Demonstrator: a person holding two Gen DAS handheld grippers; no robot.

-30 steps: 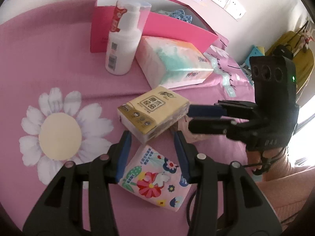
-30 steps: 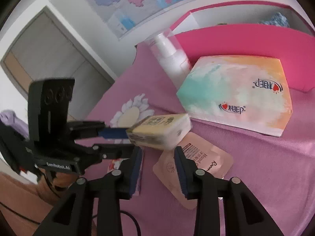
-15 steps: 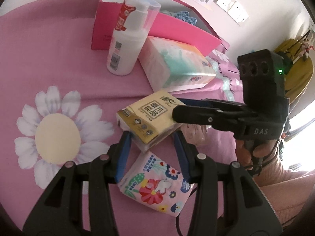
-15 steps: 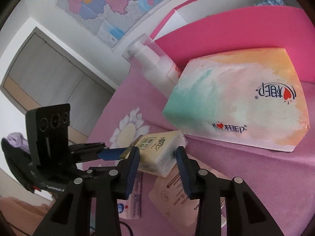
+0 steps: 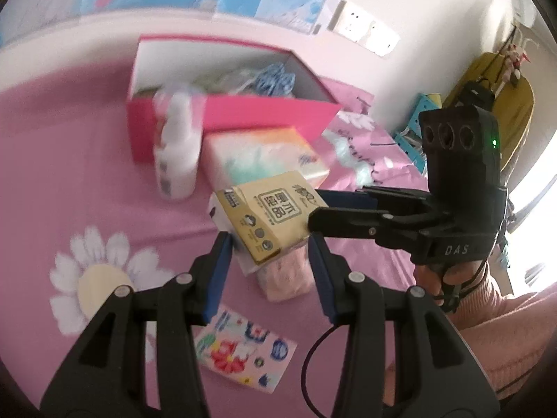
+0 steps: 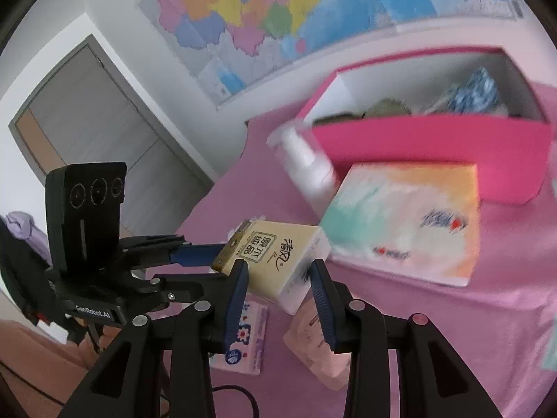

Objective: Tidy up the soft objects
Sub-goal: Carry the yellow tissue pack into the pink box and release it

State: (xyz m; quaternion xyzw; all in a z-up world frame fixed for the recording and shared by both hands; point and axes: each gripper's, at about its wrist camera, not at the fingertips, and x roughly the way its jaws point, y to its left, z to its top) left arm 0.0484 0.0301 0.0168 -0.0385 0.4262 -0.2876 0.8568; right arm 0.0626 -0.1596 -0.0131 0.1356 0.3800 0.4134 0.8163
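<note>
Yellow tissue pack [image 5: 268,216] between both tools (aloft)

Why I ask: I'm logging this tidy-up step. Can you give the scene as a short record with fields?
held: yellow tissue pack, clear of the pink bedspread, above the pink pouch
left gripper: shut on the pack
right gripper: shut on the same pack
container: pink box, open, some items inside
in front of box: pump bottle, pastel tissue pack
loose: floral tissue pack, flat on the bedspread
</note>
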